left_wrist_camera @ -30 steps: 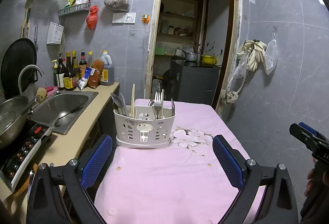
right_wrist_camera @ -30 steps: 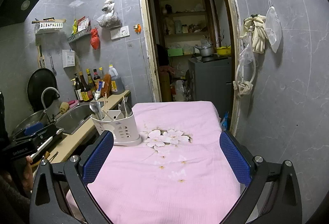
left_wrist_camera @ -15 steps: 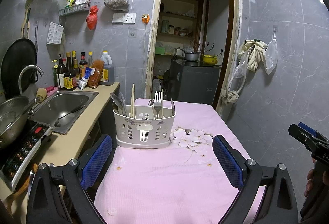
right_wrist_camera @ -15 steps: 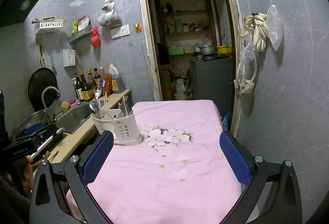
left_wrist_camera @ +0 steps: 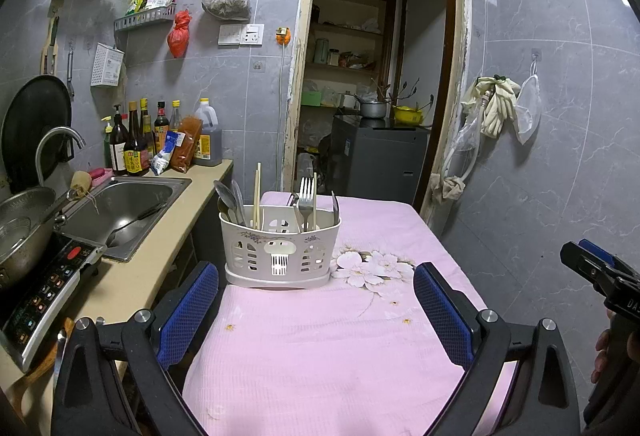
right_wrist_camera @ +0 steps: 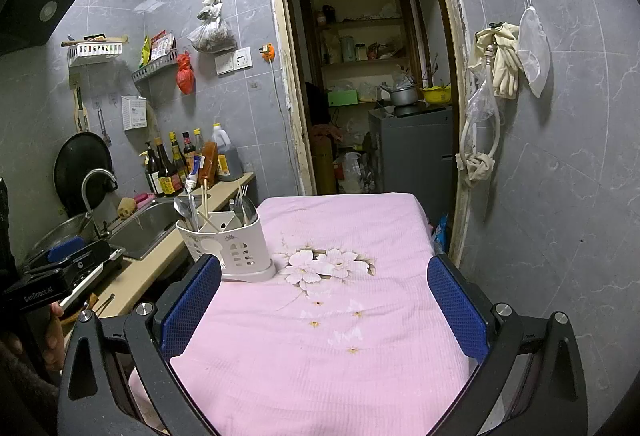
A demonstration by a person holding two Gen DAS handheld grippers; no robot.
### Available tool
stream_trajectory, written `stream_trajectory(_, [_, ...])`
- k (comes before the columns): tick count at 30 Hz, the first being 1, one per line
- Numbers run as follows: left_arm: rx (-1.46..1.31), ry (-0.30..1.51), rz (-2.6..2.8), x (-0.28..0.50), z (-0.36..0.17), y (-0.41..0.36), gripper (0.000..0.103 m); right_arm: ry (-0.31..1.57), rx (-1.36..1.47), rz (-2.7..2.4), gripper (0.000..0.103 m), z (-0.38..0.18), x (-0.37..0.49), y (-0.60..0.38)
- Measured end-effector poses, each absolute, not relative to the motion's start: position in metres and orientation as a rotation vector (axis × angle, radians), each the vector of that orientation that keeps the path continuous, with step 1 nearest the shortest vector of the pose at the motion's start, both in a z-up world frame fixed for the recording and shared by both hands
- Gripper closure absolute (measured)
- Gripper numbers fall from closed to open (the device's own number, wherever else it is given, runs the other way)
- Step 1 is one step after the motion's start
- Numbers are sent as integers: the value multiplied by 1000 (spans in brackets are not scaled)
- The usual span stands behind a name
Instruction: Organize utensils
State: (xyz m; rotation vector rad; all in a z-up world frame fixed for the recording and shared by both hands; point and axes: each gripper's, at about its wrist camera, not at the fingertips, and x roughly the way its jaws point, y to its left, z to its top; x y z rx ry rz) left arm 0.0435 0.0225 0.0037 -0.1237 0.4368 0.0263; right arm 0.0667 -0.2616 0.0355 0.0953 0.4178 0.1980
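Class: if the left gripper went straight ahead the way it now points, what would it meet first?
Probably the caddy: it stands on the cloth right ahead of the open left gripper, though depth is uncertain.

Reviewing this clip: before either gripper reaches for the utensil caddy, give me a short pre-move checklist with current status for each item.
1. Left gripper open and empty: ok.
2. Right gripper open and empty: ok.
3. Utensil caddy upright on the pink tablecloth: ok.
4. Path from left gripper to caddy free of objects: ok; the caddy sits just ahead, between the fingers' line.
5. Utensils sorted by type: not ok; a chopstick stands beside the fork, apart from the chopstick pair near the spoons.
6. Loose utensils left on the cloth: ok, none seen.
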Motion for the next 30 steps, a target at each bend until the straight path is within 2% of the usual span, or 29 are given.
stream_trajectory(30, [-122, 442, 25, 44, 5, 23, 4, 421, 96, 198, 2, 37, 68, -262])
